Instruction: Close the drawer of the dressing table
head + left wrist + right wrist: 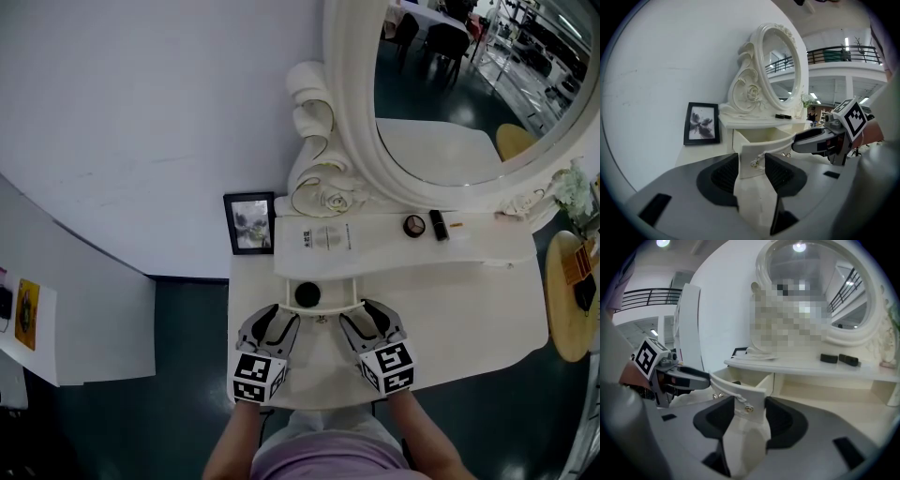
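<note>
The white dressing table (450, 300) has its small middle drawer (323, 308) pulled out, with a round black thing (307, 294) inside. My left gripper (281, 316) points at the left end of the curved drawer front, and my right gripper (359, 316) at its right end. In the left gripper view the drawer front (754, 152) and a metal knob (753, 163) show between the jaws of the left gripper (751, 171), which stand part open. In the right gripper view the front's other end (750, 397) fills the gap of the right gripper (750, 416). I cannot tell whether any pad touches it.
An oval mirror (469, 84) in a carved white frame rises behind a shelf holding a flat bottle (323, 237), a round compact (414, 225) and a black tube (438, 224). A black picture frame (250, 223) leans on the wall at left. A round wooden stand (570, 295) is at right.
</note>
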Motion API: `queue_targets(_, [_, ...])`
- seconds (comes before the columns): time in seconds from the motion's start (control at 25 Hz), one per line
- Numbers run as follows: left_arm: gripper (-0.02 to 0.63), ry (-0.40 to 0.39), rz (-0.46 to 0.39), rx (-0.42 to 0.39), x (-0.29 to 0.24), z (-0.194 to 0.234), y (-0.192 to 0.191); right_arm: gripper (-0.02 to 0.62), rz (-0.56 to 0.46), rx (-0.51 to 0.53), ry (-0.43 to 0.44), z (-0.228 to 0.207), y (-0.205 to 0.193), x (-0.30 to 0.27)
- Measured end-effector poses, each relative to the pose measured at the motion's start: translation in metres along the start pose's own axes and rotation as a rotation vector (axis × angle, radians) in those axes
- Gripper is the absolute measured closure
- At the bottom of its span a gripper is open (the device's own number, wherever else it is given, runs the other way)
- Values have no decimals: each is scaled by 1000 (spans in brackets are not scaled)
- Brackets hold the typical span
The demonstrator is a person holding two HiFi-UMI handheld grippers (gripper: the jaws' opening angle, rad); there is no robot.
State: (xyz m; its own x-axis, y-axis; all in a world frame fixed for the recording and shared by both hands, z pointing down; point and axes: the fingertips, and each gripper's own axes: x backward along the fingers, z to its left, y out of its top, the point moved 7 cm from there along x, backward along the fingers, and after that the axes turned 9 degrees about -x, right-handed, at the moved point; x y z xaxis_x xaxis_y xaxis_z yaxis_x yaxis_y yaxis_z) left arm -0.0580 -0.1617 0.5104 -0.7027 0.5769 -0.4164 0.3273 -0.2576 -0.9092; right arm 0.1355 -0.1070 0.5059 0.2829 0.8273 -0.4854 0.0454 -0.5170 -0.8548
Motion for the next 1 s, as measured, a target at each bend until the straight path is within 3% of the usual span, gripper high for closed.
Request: queue_targets(1.0, [437,-7,-5,4,-5,3,2,408,1,45,-9,-4,2,-4])
